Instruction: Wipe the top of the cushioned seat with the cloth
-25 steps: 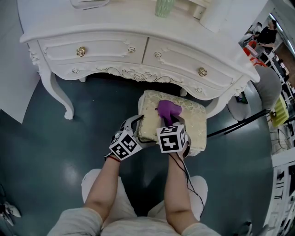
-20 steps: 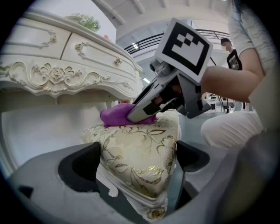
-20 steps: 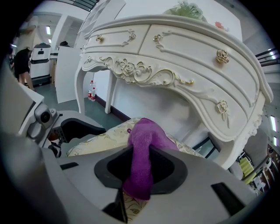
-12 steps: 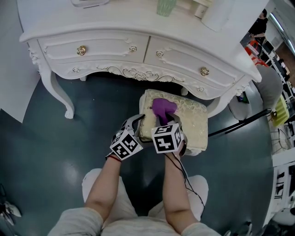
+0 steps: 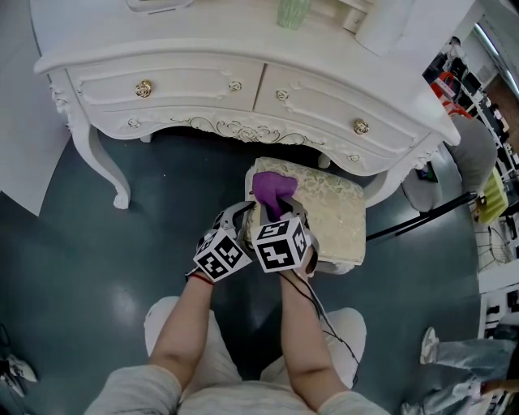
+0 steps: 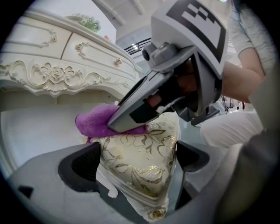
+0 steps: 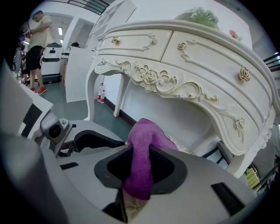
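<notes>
The cushioned seat (image 5: 332,215) is a cream stool with gold leaf print, standing just in front of the dressing table. A purple cloth (image 5: 272,189) lies bunched on the seat's left part. My right gripper (image 5: 284,217) is shut on the cloth (image 7: 142,144), which hangs pinched between its pads and presses on the seat top. My left gripper (image 5: 242,220) clamps the seat's near-left corner. In the left gripper view that corner (image 6: 140,162) fills the gap between the jaws, with the cloth (image 6: 94,123) just beyond.
A white carved dressing table (image 5: 243,81) with gold-knobbed drawers overhangs the stool's far side; its curved leg (image 5: 105,170) stands at left. A green vase (image 5: 290,12) stands on top. Dark floor lies around. A person (image 7: 37,30) stands far off.
My right gripper has dragged the purple cloth leftward across the seat, from its middle to its left part. The left gripper has stayed clamped on the corner.
</notes>
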Demonstrator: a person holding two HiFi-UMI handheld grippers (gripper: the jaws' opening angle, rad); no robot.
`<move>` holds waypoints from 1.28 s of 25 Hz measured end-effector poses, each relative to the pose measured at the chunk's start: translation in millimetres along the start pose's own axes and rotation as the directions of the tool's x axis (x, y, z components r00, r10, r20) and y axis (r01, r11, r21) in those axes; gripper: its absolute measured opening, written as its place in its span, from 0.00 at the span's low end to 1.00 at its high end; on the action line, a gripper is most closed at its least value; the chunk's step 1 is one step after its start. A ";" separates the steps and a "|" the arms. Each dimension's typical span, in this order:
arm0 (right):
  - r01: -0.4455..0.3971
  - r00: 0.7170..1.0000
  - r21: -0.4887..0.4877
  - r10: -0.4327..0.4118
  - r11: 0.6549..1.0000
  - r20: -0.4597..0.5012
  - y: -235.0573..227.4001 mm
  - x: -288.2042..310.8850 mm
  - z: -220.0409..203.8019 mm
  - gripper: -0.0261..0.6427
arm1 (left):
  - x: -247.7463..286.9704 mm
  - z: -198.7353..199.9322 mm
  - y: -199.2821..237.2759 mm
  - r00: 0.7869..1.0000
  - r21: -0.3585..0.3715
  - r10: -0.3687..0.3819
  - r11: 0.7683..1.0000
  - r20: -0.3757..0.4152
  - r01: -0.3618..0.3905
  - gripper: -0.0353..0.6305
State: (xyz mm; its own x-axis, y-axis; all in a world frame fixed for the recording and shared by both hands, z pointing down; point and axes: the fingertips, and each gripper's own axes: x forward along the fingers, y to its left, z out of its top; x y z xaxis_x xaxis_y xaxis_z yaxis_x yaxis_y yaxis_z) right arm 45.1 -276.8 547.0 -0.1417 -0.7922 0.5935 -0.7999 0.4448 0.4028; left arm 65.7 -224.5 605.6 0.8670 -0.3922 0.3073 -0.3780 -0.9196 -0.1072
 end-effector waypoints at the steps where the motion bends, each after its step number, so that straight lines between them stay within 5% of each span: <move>1: -0.003 1.000 -0.001 0.003 1.000 0.003 1.5 0.2 0.9 0.18 | -0.1 0.2 0.0 1.000 0.001 0.000 1.000 0.000 0.000 0.87; 16: -0.158 0.984 0.137 0.145 0.978 0.101 10.9 -1.8 6.9 0.18 | -0.6 -1.1 0.0 1.000 0.001 -0.010 1.000 -0.003 0.010 0.87; 19: -0.256 0.955 0.245 0.205 0.935 0.217 10.2 -9.8 13.8 0.18 | -0.9 0.4 0.2 1.000 0.004 -0.010 1.000 0.003 0.010 0.87; 24: -0.427 0.870 0.417 0.240 0.802 0.430 -3.6 -40.0 27.0 0.18 | -0.7 -0.7 0.9 1.000 0.005 -0.016 1.000 0.004 0.016 0.87; 32: -0.375 0.848 0.491 0.077 0.787 0.524 -74.0 -110.4 13.4 0.18 | -0.9 6.2 7.7 1.000 0.013 -0.005 1.000 0.028 0.005 0.88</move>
State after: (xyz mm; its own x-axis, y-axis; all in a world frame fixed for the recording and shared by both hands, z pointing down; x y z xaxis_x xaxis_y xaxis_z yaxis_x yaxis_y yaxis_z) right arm 112.1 -227.9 442.3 -0.4874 -0.8566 0.1695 -0.8624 0.4417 -0.2473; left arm 64.0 -231.4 598.7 0.8779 -0.3878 0.2810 -0.3695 -0.9218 -0.1177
